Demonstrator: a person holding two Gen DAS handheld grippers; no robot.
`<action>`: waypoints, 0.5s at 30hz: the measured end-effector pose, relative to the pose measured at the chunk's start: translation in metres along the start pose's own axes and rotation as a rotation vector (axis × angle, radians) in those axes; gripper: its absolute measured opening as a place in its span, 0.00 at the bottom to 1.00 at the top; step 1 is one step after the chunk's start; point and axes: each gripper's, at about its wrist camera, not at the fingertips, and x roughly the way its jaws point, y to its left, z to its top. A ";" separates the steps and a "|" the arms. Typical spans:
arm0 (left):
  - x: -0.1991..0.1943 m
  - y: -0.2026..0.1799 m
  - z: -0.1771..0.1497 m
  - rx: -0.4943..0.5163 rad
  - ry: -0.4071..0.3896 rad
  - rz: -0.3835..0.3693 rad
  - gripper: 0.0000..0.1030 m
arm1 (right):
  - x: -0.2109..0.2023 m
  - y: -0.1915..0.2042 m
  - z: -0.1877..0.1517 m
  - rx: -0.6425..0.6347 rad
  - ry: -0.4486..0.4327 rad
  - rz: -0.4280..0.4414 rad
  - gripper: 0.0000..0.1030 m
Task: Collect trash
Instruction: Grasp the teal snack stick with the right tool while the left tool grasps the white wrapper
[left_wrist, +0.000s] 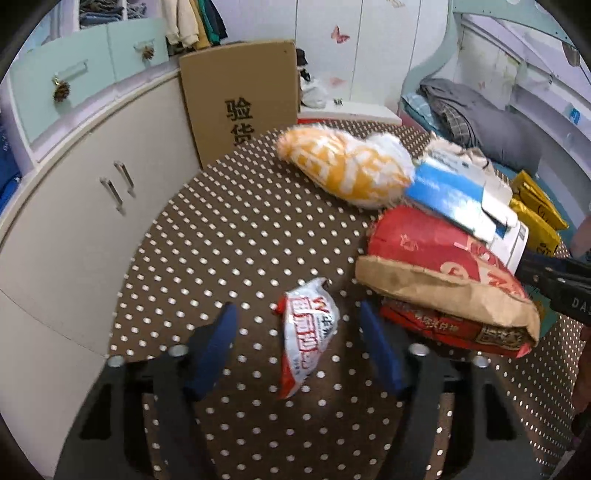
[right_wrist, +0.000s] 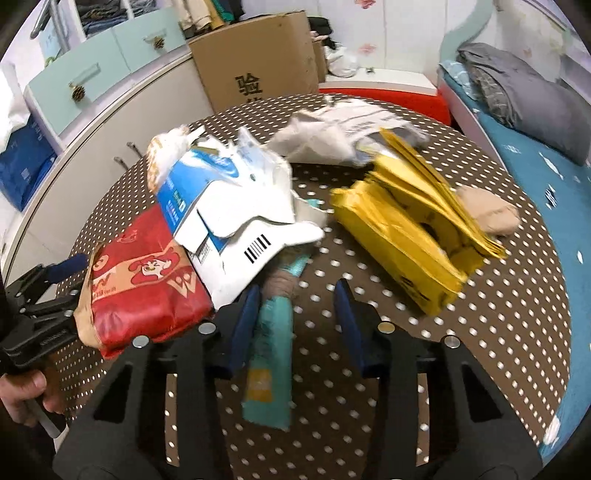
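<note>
Left gripper (left_wrist: 299, 343) fingers spread around a white-red wrapper (left_wrist: 308, 332); right gripper (right_wrist: 295, 325) fingers spread astride a teal packet (right_wrist: 271, 354); red paper bag (right_wrist: 144, 280) at nine o'clock, contents unseen.

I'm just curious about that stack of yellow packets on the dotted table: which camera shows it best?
The right wrist view: there the yellow packets lie nearly whole in the middle of the dotted table, though a little blurred. The left wrist view catches only a strip of them at its right edge, behind the blue and white box.

Cardboard box (left_wrist: 240, 99) beside cabinet (left_wrist: 92, 206)
</note>
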 end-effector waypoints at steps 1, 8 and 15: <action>0.000 -0.002 -0.002 0.011 -0.011 0.011 0.47 | 0.001 0.003 0.000 -0.017 -0.006 -0.016 0.31; -0.009 0.002 -0.011 -0.008 -0.020 -0.036 0.26 | -0.019 -0.005 -0.024 0.020 0.000 0.024 0.19; -0.027 0.000 -0.025 -0.039 -0.032 -0.071 0.25 | -0.060 -0.035 -0.049 0.099 -0.039 0.090 0.19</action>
